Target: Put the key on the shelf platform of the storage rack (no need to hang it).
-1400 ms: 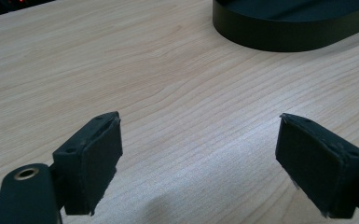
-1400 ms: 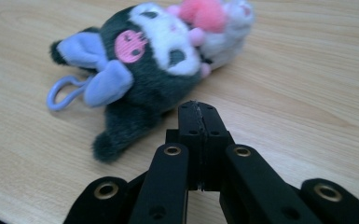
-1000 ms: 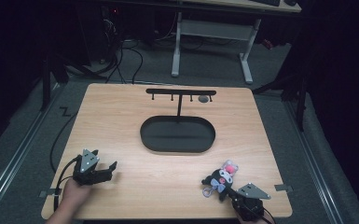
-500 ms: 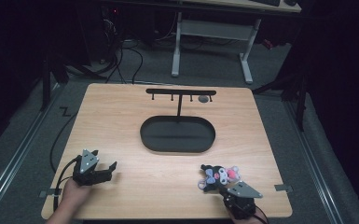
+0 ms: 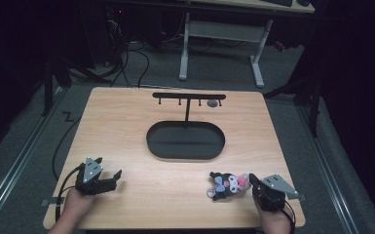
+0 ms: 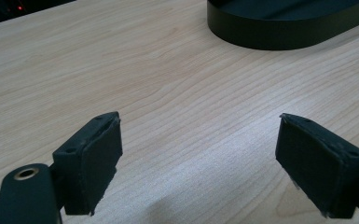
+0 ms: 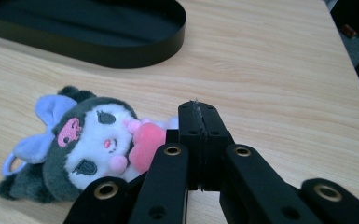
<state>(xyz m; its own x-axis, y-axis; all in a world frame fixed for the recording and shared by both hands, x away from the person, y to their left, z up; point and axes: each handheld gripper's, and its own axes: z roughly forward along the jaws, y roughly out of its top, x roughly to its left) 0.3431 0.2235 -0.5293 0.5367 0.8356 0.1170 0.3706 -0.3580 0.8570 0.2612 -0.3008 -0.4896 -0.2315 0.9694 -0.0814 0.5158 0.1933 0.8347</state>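
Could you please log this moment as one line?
left gripper: open, idle | right gripper: shut, empty | plush toy: lying beside right gripper | tray: empty

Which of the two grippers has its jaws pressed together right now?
The right gripper: its jaws are closed flat against each other beside the black-and-white plush toy lying on the wooden table. The left gripper stands wide open over bare wood.

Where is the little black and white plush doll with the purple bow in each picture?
High view: the little black and white plush doll with the purple bow lies near the table's front right edge, just left of the right gripper.
Left gripper view: not in it.
Right gripper view: the doll lies on its side at lower left, beside the shut jaws.
Shared landmark: the black oval tray.
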